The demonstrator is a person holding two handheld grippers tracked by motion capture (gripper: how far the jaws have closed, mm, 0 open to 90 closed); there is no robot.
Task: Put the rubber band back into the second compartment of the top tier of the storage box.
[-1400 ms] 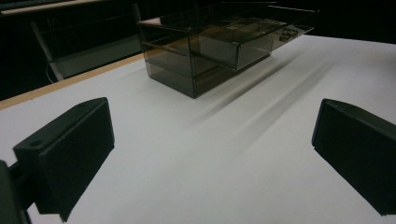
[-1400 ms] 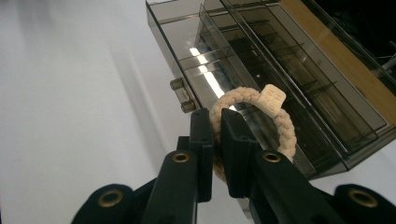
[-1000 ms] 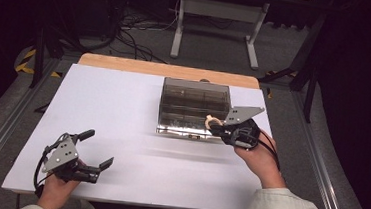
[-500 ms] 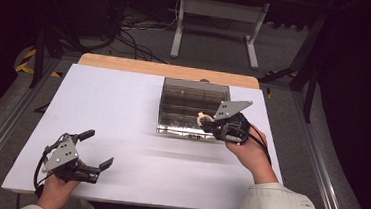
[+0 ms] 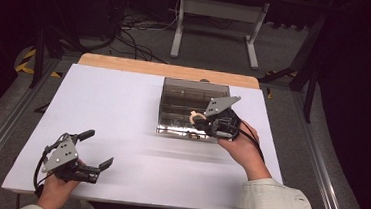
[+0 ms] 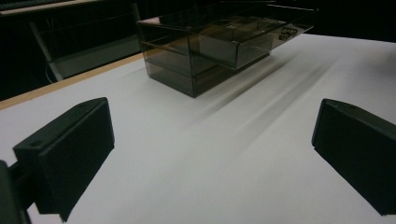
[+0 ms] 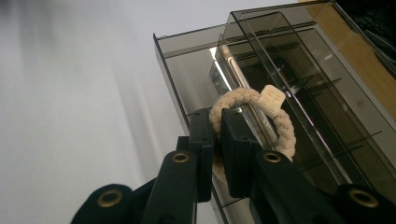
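Note:
A smoky clear plastic organizer box with an open drawer stands at the middle-right of the white table. My right gripper is shut on a cream braided rope ring and holds it over the drawer's front edge. In the right gripper view the rope ring with its small tag is pinched between the black jaws above the divided drawer. My left gripper rests open near the table's front left corner. Its view looks across bare table toward the box, with nothing between the jaws.
A wooden strip edges the table's far side. Beyond it stand a white metal frame and cables on the dark floor. Small items lie in a drawer compartment.
My right gripper has carried the rope ring leftward and a little away from the person, over the box's open drawer. The left gripper has stayed where it was.

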